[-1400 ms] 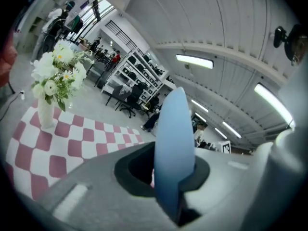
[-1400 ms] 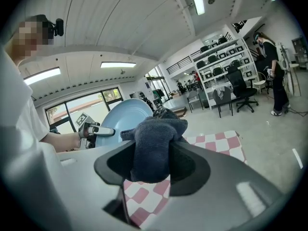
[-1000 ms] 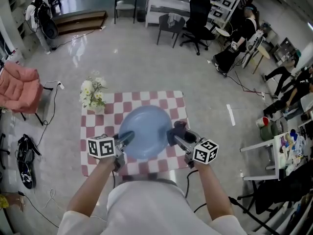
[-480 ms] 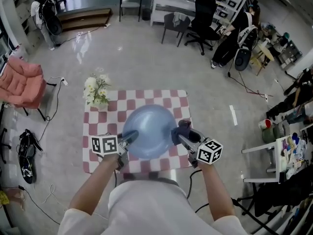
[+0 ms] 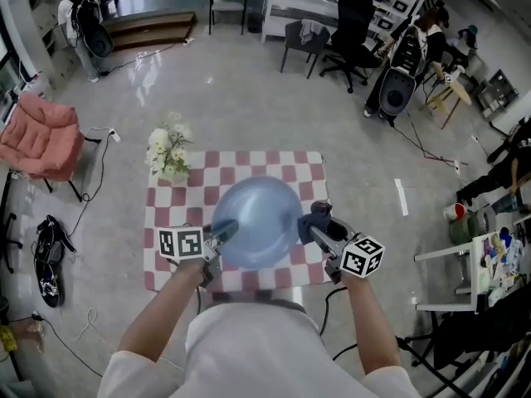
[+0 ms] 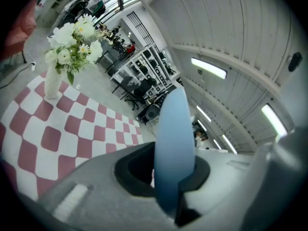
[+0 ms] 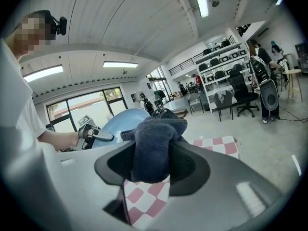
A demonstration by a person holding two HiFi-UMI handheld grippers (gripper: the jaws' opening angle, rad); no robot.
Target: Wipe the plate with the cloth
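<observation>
A light blue plate (image 5: 257, 220) is held up over the red-and-white checkered tablecloth (image 5: 178, 208). My left gripper (image 5: 222, 231) is shut on the plate's left rim, which shows edge-on between the jaws as a blue plate (image 6: 173, 148). My right gripper (image 5: 316, 223) is shut on a dark blue cloth (image 5: 315, 215), just off the plate's right edge. In the right gripper view the cloth (image 7: 153, 146) bulges out between the jaws, with the plate (image 7: 120, 124) behind it to the left.
A white vase of white flowers (image 5: 171, 157) stands at the table's far left corner, also seen as flowers (image 6: 72, 42). A pink armchair (image 5: 41, 139) stands at the left. Office chairs (image 5: 348, 31) and shelves lie farther off.
The right gripper with the cloth has slid off the plate's right part to just beyond its rim. The plate stays in the left gripper.
</observation>
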